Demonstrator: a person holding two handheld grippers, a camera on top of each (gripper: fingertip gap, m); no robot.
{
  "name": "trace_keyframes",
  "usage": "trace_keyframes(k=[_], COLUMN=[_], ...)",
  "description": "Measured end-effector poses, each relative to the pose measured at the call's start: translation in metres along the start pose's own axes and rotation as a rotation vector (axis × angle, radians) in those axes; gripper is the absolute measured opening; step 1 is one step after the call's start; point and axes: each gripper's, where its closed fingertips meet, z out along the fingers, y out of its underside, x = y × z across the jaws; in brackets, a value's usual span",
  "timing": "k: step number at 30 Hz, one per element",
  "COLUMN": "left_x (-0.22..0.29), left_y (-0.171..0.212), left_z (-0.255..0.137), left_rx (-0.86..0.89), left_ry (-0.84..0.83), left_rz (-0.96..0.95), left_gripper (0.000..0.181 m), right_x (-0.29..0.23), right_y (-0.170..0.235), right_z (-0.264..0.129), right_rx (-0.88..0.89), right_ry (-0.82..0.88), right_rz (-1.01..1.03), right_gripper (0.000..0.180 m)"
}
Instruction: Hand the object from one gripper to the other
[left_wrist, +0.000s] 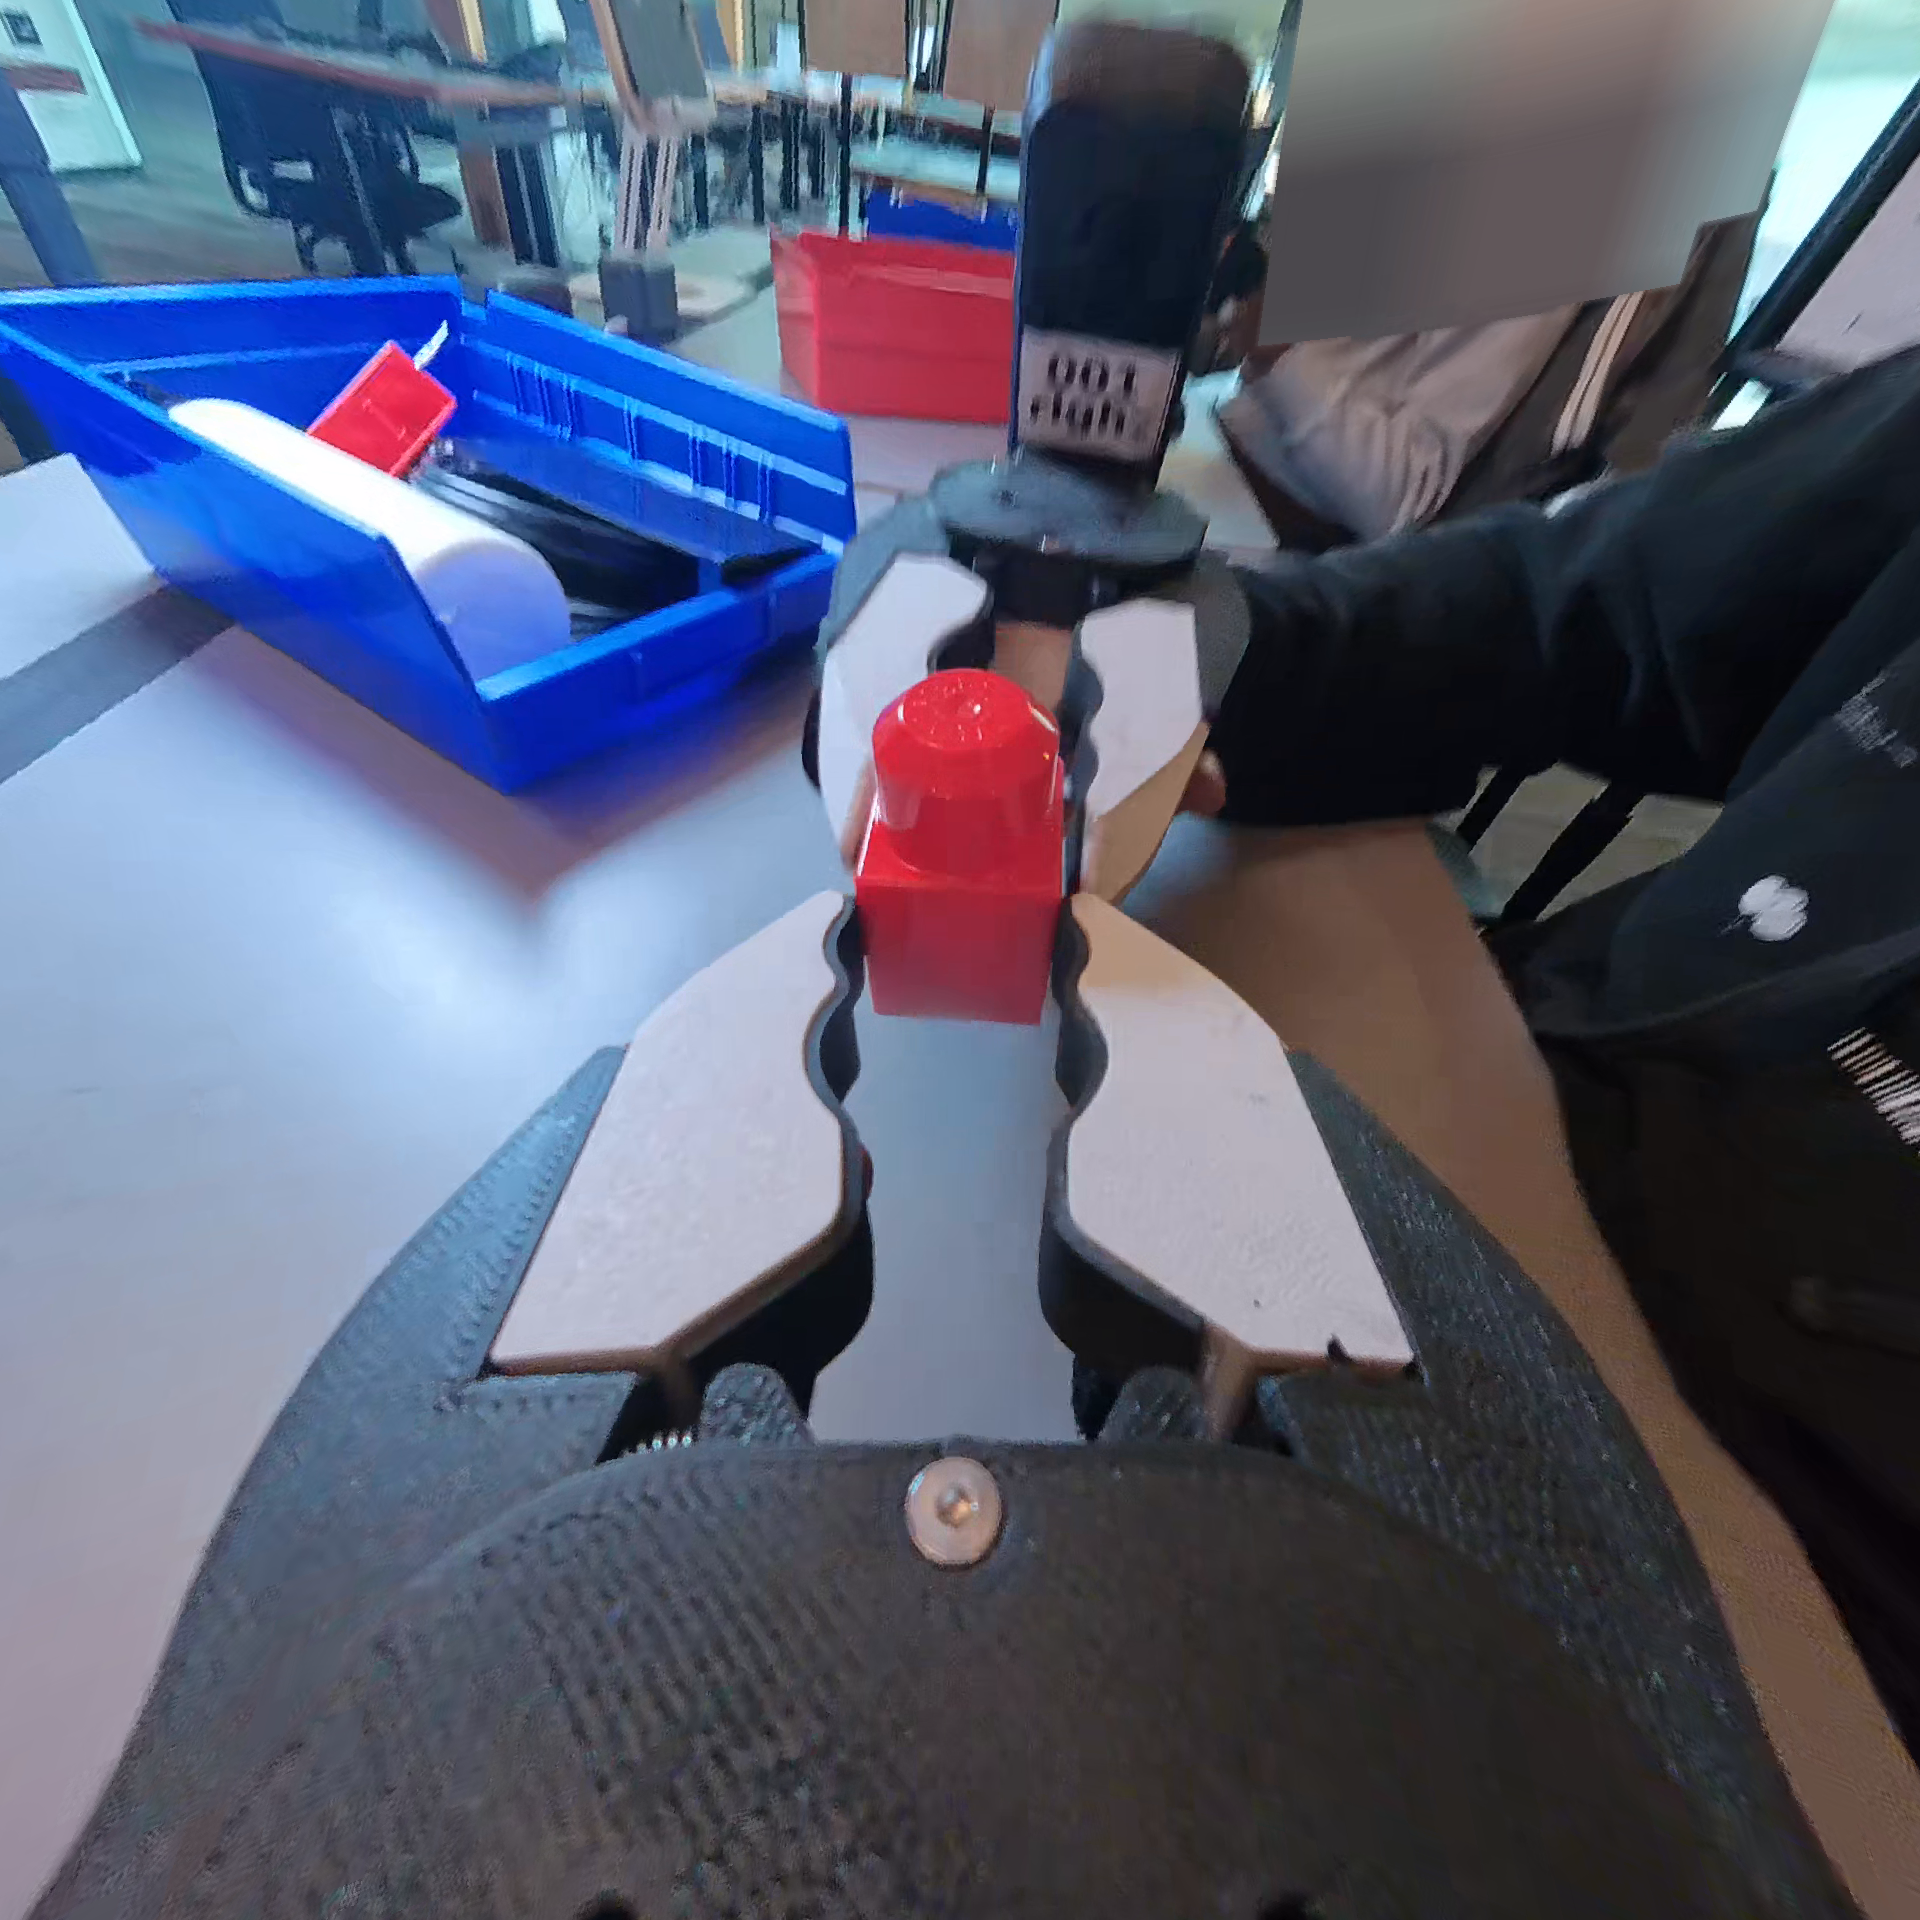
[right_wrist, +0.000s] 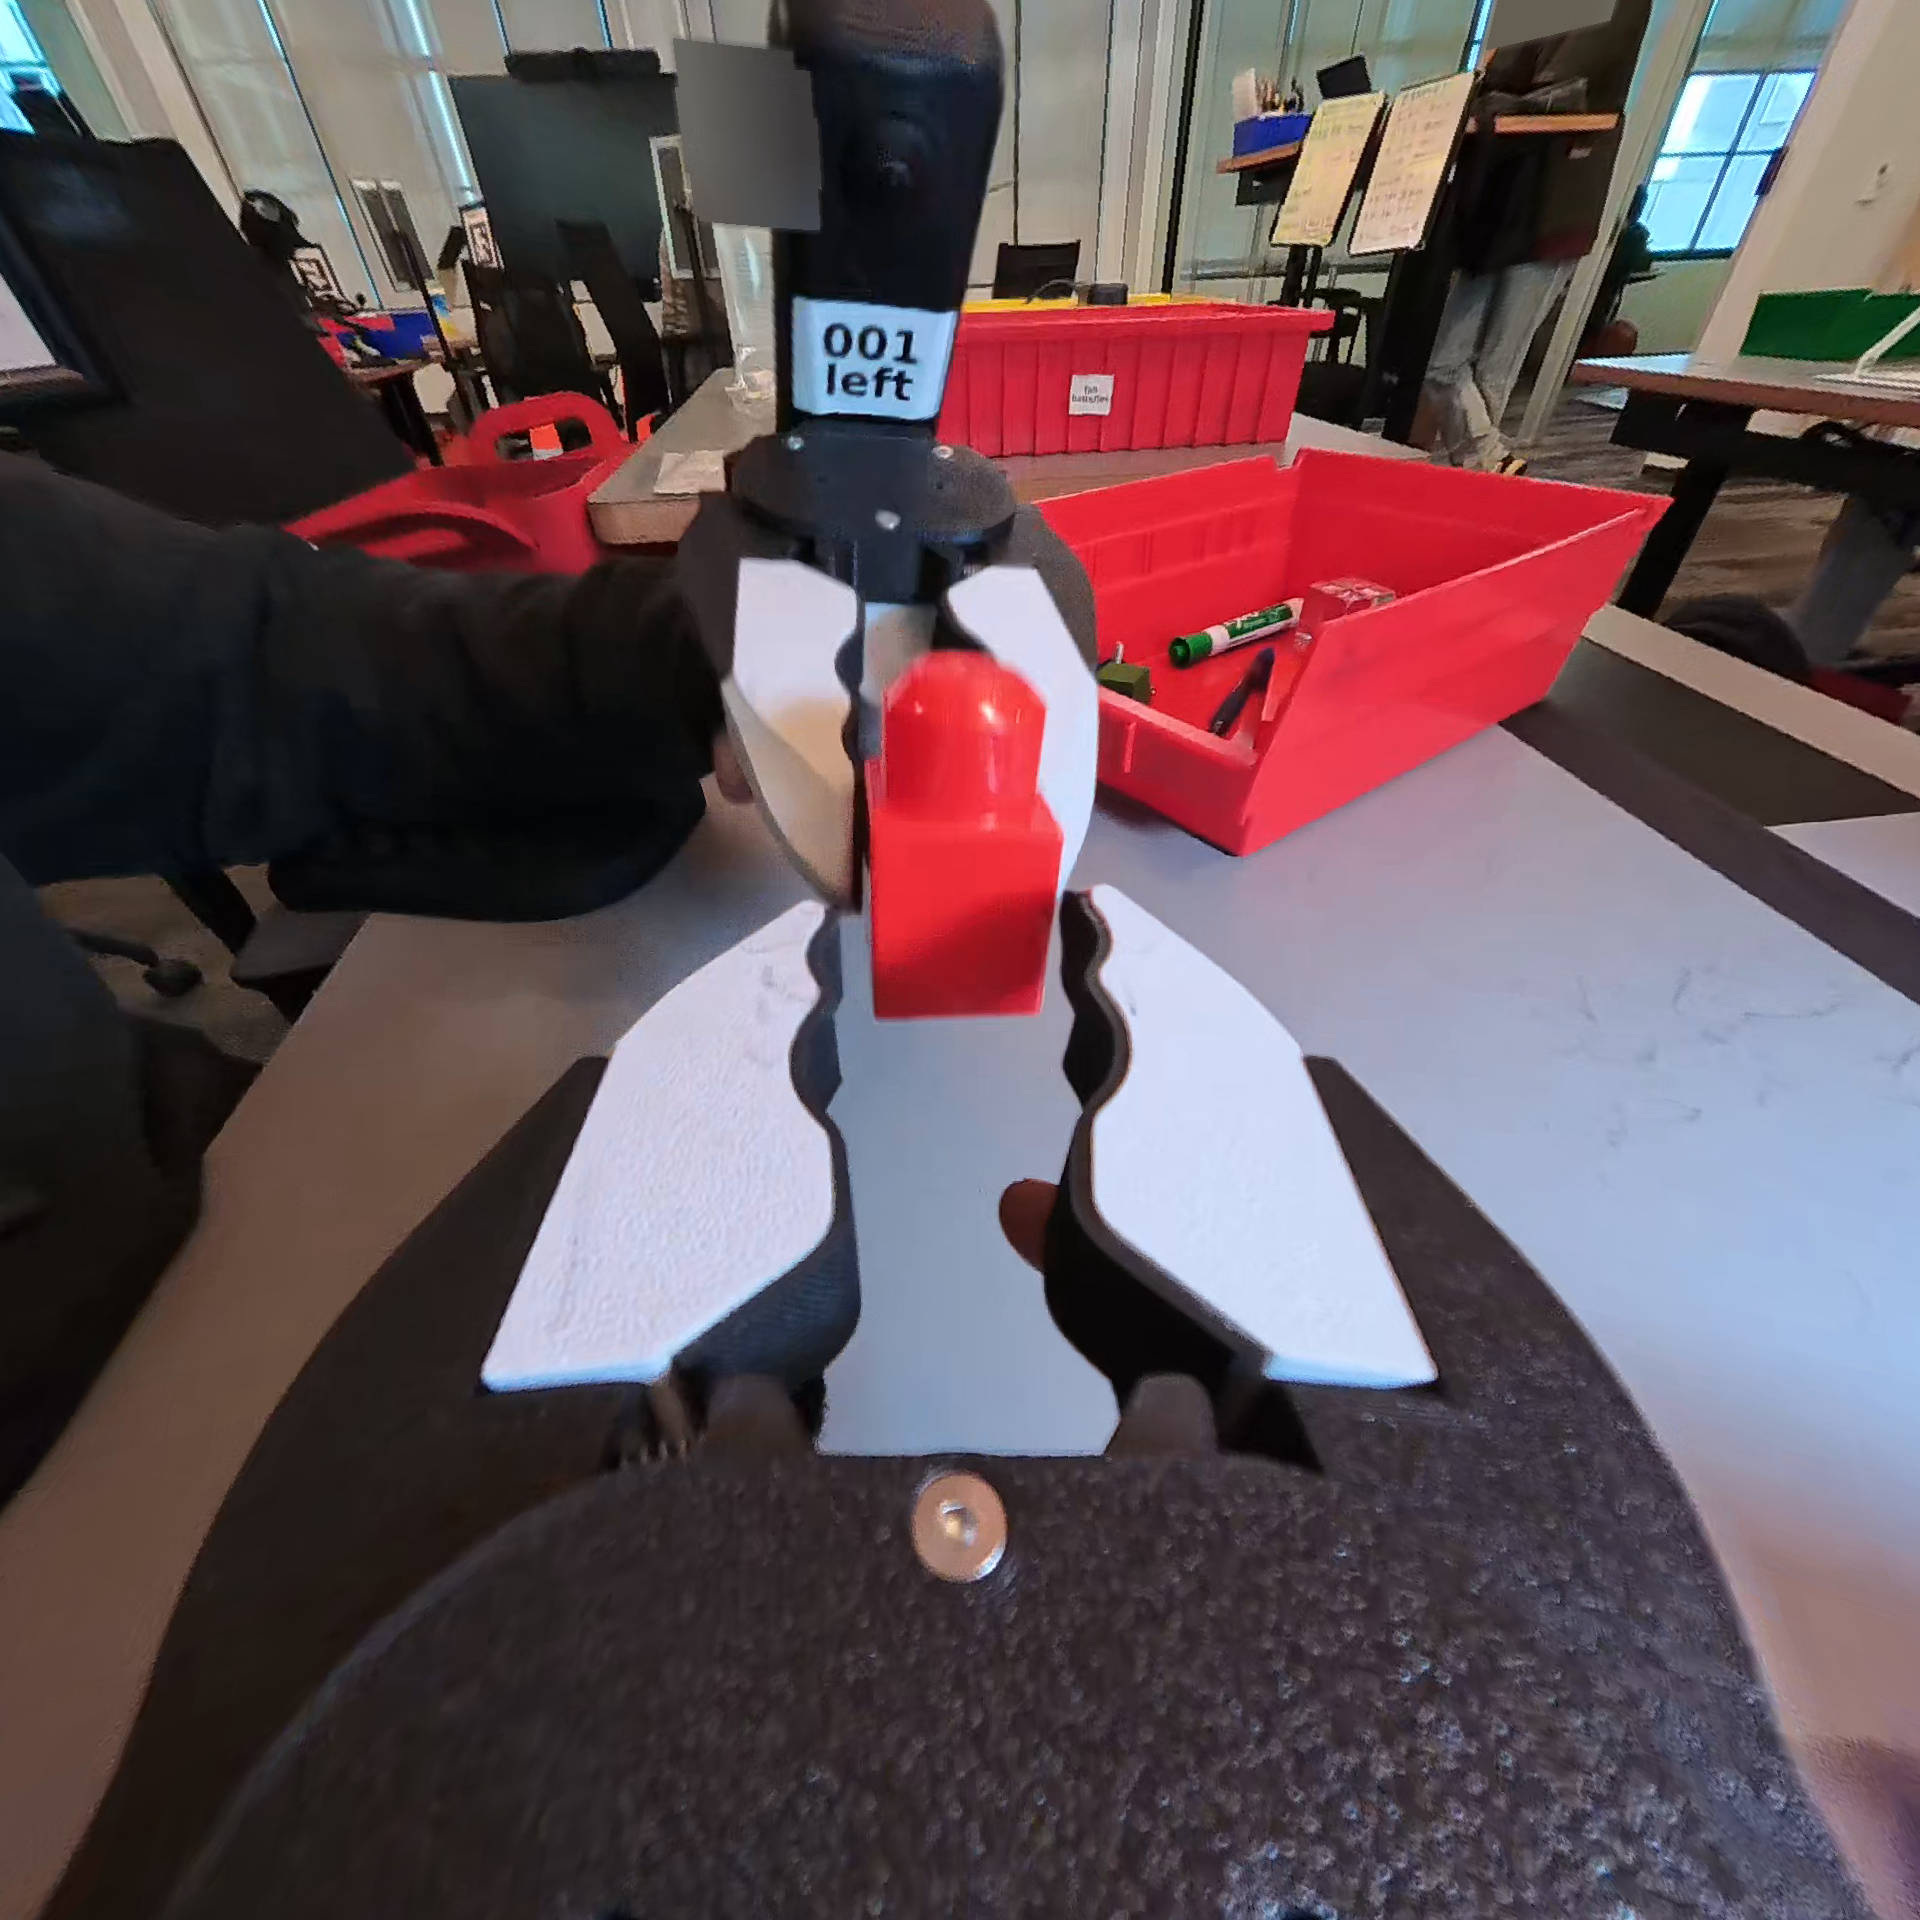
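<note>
While I'm looking through the left wrist cam, the left gripper (left_wrist: 961, 935) has its fingertips pressed against both sides of the red block (left_wrist: 956, 935). It's pinched at the square base, stud up, held above the grey table (left_wrist: 260, 987). So that claw is closed down to block width with a proper hold. The right gripper (left_wrist: 977, 842) faces it head-on, fingers reaching in around the stud end, with a dark-sleeved hand (left_wrist: 1403, 675) behind it. Off to the left there's a blue bin (left_wrist: 312, 582) on the table with a white roll (left_wrist: 395, 520) and another red piece in it.

Over on the right wrist cam, the same block sits between my right fingertips, but I can see a thin strip of table on either side of it. That claw is only slightly wider than the block and isn't gripping anything. To the right, a red bin (right_wrist: 1455, 665) holds a green marker (right_wrist: 1236, 629).
</note>
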Motion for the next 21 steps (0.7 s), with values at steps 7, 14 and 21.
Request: trace_keyframes(k=[7,14,21], left_x=[0.006,0.004,0.008], left_y=[0.027,0.009,-0.006], left_z=[0.011,0.006,0.011], left_rx=[-0.191,-0.028,0.082], left_ry=[-0.012,-0.010,0.006], left_rz=[0.098,0.088,0.030], left_gripper=[0.035,0.036,0.036], right_x=[-0.009,-0.004,-0.005], right_y=[0.019,-0.003,-0.011], right_z=[0.003,-0.003,-0.006], right_rx=[-0.151,0.003,0.078], right_ry=[-0.039,-0.014,-0.034], right_rz=[-0.068,-0.039,0.001], right_gripper=[0.040,0.035,0.036])
